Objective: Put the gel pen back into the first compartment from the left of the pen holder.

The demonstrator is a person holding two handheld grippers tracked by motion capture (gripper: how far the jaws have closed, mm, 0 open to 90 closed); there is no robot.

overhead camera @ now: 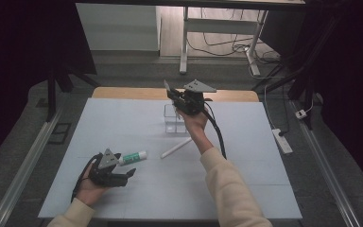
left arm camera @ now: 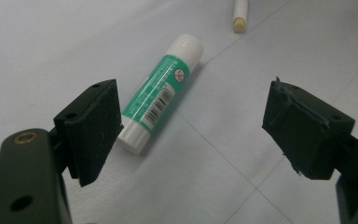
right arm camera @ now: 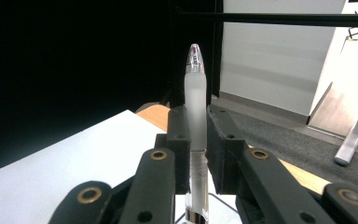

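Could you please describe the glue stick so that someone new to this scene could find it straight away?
Start at the pale blue table and go to its near left part, where the left gripper hovers with open jaws. Just beyond lies the glue stick, flat on its side. Its green barcoded label distinguishes it from the plain white stick nearby.

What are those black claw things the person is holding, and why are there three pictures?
A person sits at a white table and holds a squeeze tool with a claw in each hand. One picture is taken from above. The other two come from little cameras riding on the claws. The left claw is open and rests close to a green and white glue stick lying on the table. The right claw is pinched shut on a frosted pen, held up above a clear plastic holder. A white stick, maybe another pen, lies between them.
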